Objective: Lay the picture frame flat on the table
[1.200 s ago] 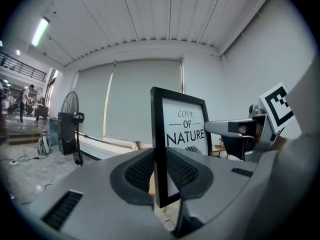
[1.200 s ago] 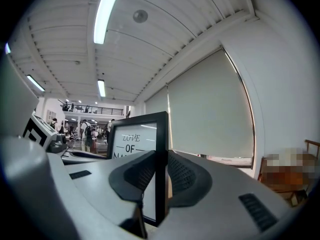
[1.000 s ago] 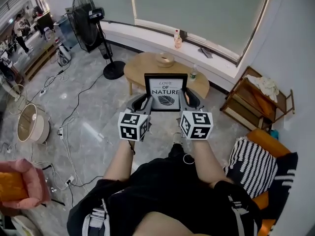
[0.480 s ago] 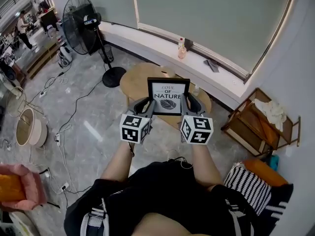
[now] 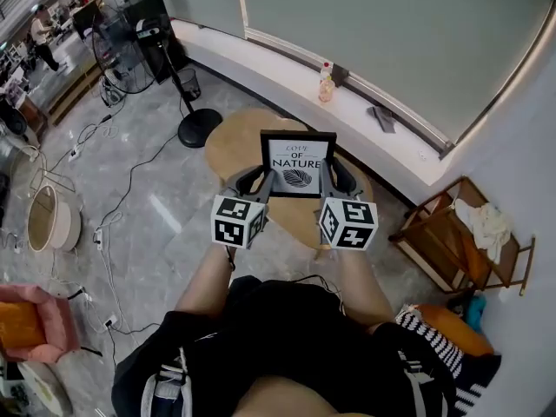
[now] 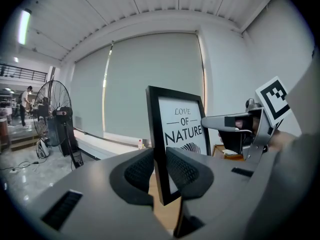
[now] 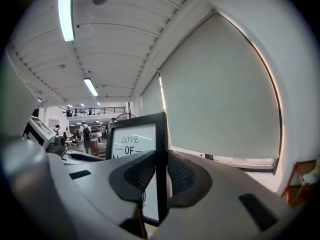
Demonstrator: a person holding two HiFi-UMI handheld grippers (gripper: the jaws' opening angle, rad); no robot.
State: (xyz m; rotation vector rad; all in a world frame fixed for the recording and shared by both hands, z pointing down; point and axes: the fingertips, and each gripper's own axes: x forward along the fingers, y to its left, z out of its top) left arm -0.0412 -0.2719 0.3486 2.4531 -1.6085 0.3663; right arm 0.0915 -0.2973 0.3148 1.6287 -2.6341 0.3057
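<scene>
Since the picture frame [image 5: 298, 163] is clamped upright by its side edges, jaws of the left gripper [image 5: 261, 182] on one and of the right gripper [image 5: 328, 179] on the other, it hangs steady above the round desk [image 5: 233, 142], probably ready for tilting flat.

1. The picture frame [image 5: 298, 163] holds a white print with black words set in three lines: "LOVE", "OF", "NATURE". All three can be read in the head view.
2. In the left gripper view the same lines read clearly. "OF" sits between two short dashes, and "NATURE" is in the largest, heaviest letters.
3. In the right gripper view only "LOVE" and "OF" can be read; the right gripper [image 7: 161, 171] covers the line beneath.
4. The label on the bottle [image 5: 327, 83] is too small to read.
</scene>
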